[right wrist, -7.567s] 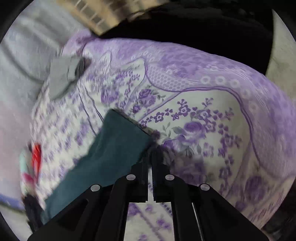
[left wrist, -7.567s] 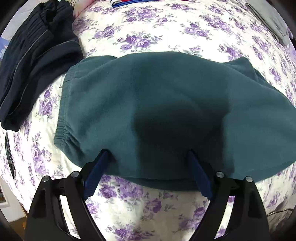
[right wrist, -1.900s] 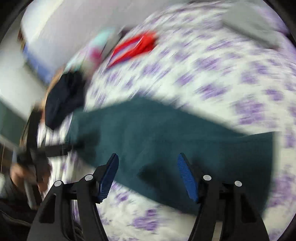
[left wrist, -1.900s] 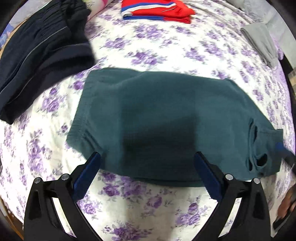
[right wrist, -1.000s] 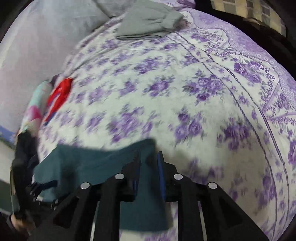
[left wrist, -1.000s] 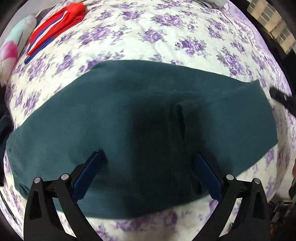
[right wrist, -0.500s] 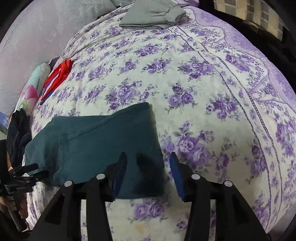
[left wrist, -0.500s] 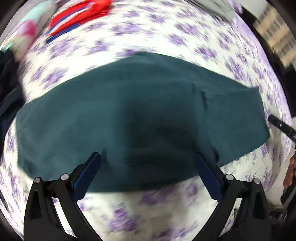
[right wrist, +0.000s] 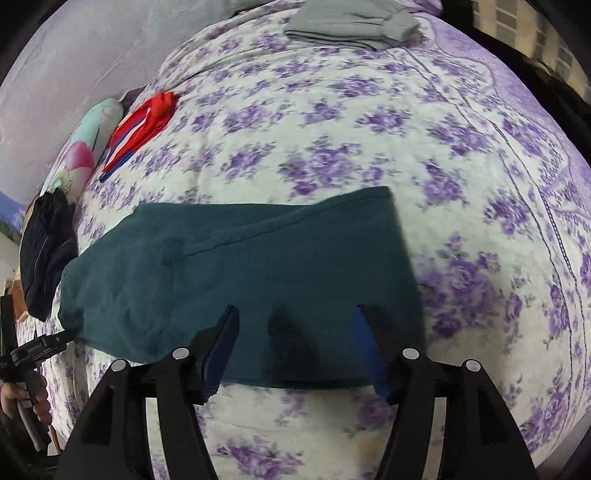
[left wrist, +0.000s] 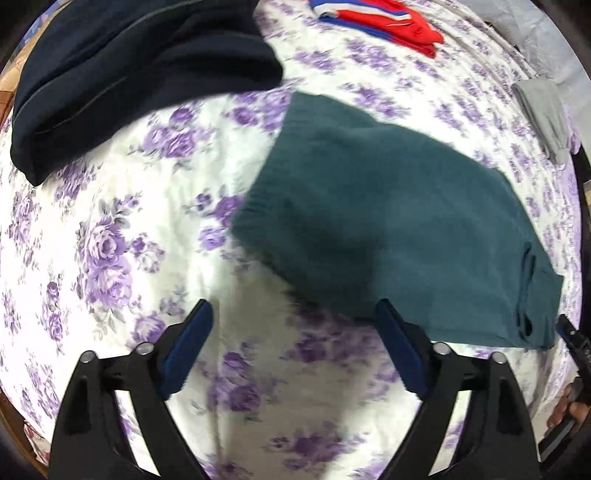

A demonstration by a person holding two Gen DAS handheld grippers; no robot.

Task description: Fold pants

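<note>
Pants are lying folded lengthwise on bed; both hand-held grippers are hovering spread apart, empty; cross-folds likely remaining.

The teal pants are seen to be of soft, matt, fleece-like cloth with a slightly napped surface. The bedspread is a smooth, matt printed fabric. The dark garment is of matt ribbed cloth, while a faint sheen is noted on the red garment. The left gripper is of black matt plastic, with ribbed blue pads and small bright metal screw heads.
</note>
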